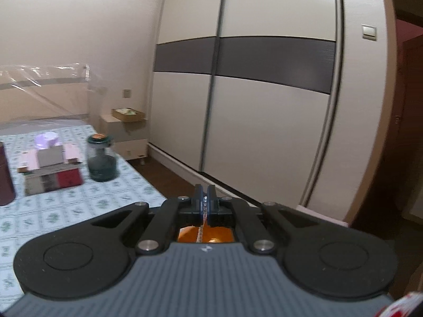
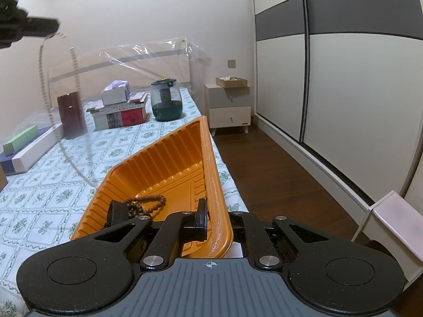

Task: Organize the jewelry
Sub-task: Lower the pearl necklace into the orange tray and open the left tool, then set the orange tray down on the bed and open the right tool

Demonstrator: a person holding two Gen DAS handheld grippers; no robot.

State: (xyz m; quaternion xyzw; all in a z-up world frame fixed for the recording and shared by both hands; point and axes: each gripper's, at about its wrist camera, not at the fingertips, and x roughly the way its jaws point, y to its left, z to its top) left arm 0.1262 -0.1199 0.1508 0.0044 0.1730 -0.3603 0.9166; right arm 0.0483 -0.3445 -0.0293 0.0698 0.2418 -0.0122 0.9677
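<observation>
My left gripper (image 1: 204,198) is shut on a silvery bead necklace (image 1: 202,222) and holds it high. In the right wrist view the necklace (image 2: 42,71) hangs from the left gripper (image 2: 53,27) in a long loop over the bed. My right gripper (image 2: 211,218) is shut on the right rim of an orange plastic tray (image 2: 169,158) that rests on the bed. A brown wooden bead bracelet (image 2: 146,203) lies in the tray's near corner. The orange tray (image 1: 206,233) shows below the left gripper's fingers.
The bed's floral sheet (image 2: 53,185) carries a dark red canister (image 2: 70,113), a tissue box on stacked books (image 2: 119,108), a green glass jar (image 2: 166,103) and long flat boxes (image 2: 23,145). A nightstand (image 2: 230,108) and wardrobe doors (image 2: 343,79) stand to the right.
</observation>
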